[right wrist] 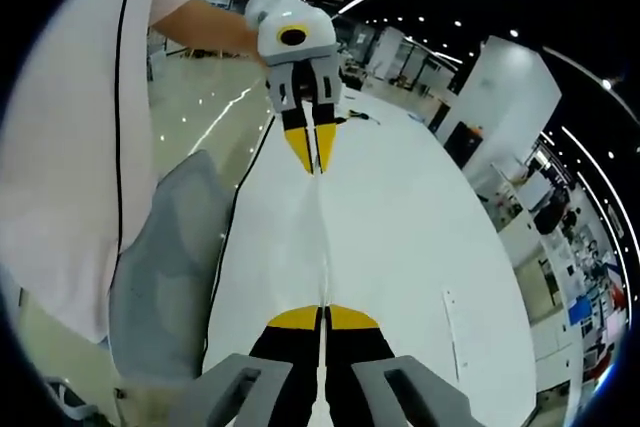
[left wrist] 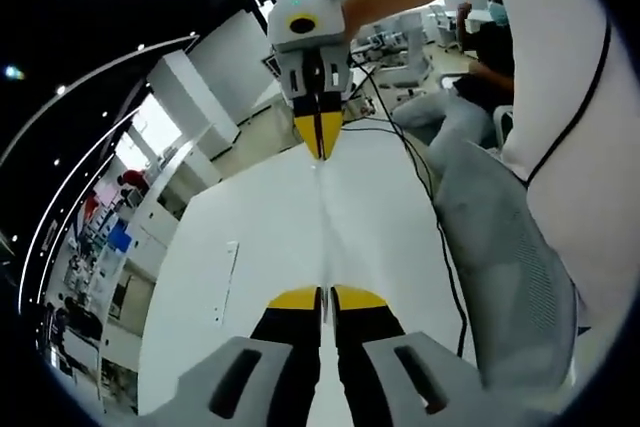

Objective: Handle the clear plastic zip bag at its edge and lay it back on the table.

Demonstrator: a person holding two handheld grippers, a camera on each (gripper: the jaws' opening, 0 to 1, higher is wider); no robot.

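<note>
A clear plastic zip bag is being held stretched in the air above a white table, seen edge-on as a thin, faintly glinting line running between two grippers. In the left gripper view, the left gripper is rising from the bottom with its yellow-tipped jaws pressed together on the near edge of the bag. The right gripper is facing it from the far side, its yellow tips also closed on the opposite edge. In the right gripper view the arrangement is mirrored: the right gripper is pinching the near edge, the left gripper is pinching the far one, and the bag is spanning the gap between them over the table.

Judging progress: the edge handling appears to be under way, since both ends are gripped and the bag is lifted and pulled taut. The laying down is not yet done; the bag would need lowering flat onto the table and both grips releasing.

Around this, a black cable is trailing along the table edge, a grey mesh chair is standing beside it, and a person in a white shirt is holding the grippers.
</note>
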